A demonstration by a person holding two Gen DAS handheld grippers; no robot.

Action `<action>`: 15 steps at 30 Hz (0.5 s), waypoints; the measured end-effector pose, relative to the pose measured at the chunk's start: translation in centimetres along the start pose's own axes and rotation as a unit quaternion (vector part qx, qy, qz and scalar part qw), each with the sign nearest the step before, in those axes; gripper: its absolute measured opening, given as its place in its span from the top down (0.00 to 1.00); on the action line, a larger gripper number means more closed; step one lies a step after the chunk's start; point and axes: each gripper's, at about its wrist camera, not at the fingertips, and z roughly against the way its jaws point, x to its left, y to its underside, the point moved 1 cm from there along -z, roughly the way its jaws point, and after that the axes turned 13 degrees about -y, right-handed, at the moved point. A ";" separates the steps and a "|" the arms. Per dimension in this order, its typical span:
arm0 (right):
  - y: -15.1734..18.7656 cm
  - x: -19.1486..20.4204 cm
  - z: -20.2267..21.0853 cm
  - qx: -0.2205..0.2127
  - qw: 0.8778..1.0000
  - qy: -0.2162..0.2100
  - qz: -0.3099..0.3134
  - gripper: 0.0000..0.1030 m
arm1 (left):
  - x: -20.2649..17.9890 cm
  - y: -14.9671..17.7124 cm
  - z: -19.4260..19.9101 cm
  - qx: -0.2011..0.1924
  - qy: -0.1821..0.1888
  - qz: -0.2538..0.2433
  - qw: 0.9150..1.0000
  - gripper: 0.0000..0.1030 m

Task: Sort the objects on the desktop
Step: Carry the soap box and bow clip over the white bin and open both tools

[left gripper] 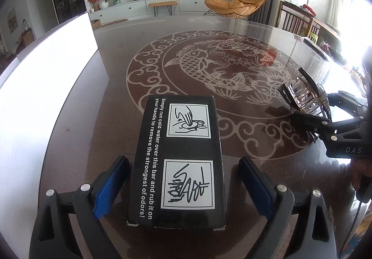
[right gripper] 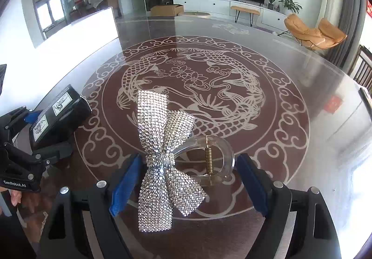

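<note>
One black printed box and one rhinestone bow hair clip lie on one round counter. Two grippers show, each with two blue-padded fingers. One white board stands at the counter's edge.

left gripper: the box lies flat on the table between its fingers, clear of both pads.
right gripper: the bow hair clip rests on the table between its fingers, touching neither pad.
box: left of the right gripper.
hair clip: right of the left gripper.
white board: stands left of both.
</note>
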 end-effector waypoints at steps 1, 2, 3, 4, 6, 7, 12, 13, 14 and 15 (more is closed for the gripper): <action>0.0 -0.1 0.1 0.002 1.000 -0.001 -0.003 0.19 | 0.0 0.0 0.0 0.000 0.001 0.000 1.000 0.07; -0.1 -0.3 0.1 0.006 1.000 -0.003 -0.005 0.19 | 0.0 0.0 0.0 0.001 0.002 0.000 1.000 0.06; -0.2 -0.4 0.2 0.008 1.000 -0.004 -0.008 0.19 | -0.1 -0.1 -0.1 0.003 0.001 -0.002 1.000 0.02; -0.5 -0.6 0.2 0.008 1.000 -0.006 -0.009 0.19 | -0.2 -0.1 -0.4 0.010 0.002 -0.004 1.000 0.00; -1.2 -0.8 0.2 0.013 1.000 -0.008 -0.009 0.19 | -0.2 -0.5 -0.6 0.016 0.004 -0.006 1.000 0.00; -1.5 -0.9 -0.3 0.026 1.000 -0.010 -0.007 0.19 | -0.2 -0.7 -0.7 0.022 0.003 -0.007 1.000 0.00; -2.5 -0.5 0.4 0.040 0.999 -0.019 -0.007 0.49 | 0.5 -1.5 0.0 0.013 -0.001 0.004 1.000 0.44; -2.5 -0.4 0.9 0.035 0.999 -0.021 -0.007 0.49 | 0.9 -1.6 0.1 0.015 0.006 0.012 1.000 0.44; -2.6 -0.2 1.6 0.028 0.999 -0.020 -0.005 0.49 | 1.4 -1.5 0.5 0.007 0.016 0.023 1.000 0.44; -2.8 0.1 2.3 0.021 0.999 -0.024 -0.005 0.49 | 1.9 -1.3 1.0 0.001 0.019 0.033 0.999 0.44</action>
